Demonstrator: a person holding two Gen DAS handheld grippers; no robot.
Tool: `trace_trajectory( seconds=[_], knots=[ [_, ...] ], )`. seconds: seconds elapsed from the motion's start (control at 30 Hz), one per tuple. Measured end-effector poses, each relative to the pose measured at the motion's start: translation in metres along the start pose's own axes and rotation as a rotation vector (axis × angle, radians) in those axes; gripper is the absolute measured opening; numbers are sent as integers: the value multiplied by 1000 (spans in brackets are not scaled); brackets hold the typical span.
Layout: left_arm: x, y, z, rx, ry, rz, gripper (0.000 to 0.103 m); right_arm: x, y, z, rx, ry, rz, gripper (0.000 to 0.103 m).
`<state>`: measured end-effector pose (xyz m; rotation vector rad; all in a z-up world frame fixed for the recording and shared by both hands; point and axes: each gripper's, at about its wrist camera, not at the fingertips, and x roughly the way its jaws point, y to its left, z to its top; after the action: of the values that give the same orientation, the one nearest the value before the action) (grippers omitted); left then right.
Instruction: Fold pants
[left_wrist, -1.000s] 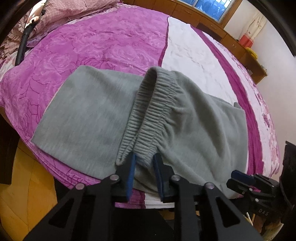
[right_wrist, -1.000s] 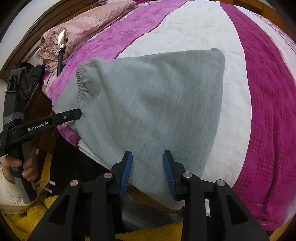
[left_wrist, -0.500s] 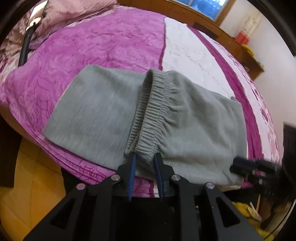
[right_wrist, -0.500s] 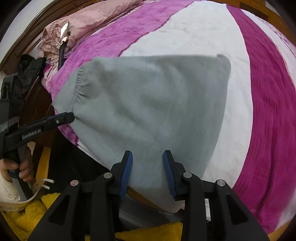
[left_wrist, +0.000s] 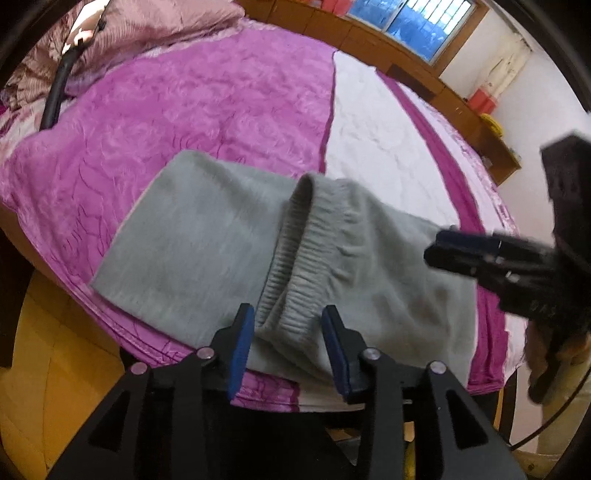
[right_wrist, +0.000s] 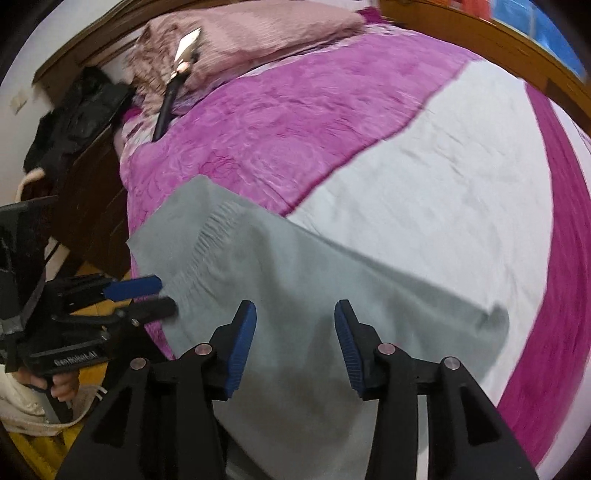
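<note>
Purple and white bedding covers the bed (left_wrist: 229, 107), which fills the left wrist view, with a wooden ledge under a window (left_wrist: 413, 22) along its far side. Grey pants (left_wrist: 192, 243) lie folded near the close edge of the bed, the ribbed waistband (left_wrist: 295, 266) doubled over on top and running toward the camera. Over that edge the left gripper (left_wrist: 288, 343) hangs with its jaws spread apart, the end of the waistband lying between the blue pads (left_wrist: 240, 343) without being pinched. At the right, the right gripper (left_wrist: 443, 251) reaches over the pants, blurred. In the right wrist view, the same bed (right_wrist: 424, 155) carries a pink pillow (right_wrist: 251, 33) at its head. The pants (right_wrist: 295, 266) stretch across the near edge, and the right gripper (right_wrist: 295, 339) is held above them with jaws wide and nothing between. The left gripper (right_wrist: 155, 295) shows at the left, parted beside the waistband (right_wrist: 207, 240).
</note>
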<state>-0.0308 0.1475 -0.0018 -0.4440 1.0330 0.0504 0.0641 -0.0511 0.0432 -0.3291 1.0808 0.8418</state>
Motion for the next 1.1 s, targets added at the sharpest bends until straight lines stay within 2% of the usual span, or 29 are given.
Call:
trace_trajectory(
  seconds=[0.07,0.13,0.2,0.37,0.53,0.67,0.83,1.1],
  knots=[
    [9,3,-2,5,23,17,45,7,6,13,-51,15,11,41],
    [16,5,-5,2,39,13,46,16,10,23,-93,35,27,50],
    [18,8,-6,-7,35,-1,46,29,14,34,-128,66,16,55],
    [19,11,-7,-12,26,-25,46,53,18,46,-190,106,-15,55],
    [21,7,-9,21,27,-28,38,68,24,49,-220,123,30,55],
    [21,5,-8,36,24,-19,38,77,20,51,-209,134,54,55],
    [24,9,-9,0,19,-36,38,80,16,49,-191,126,86,54],
    [24,11,-10,-27,13,-50,36,83,15,54,-165,116,91,53]
  ],
)
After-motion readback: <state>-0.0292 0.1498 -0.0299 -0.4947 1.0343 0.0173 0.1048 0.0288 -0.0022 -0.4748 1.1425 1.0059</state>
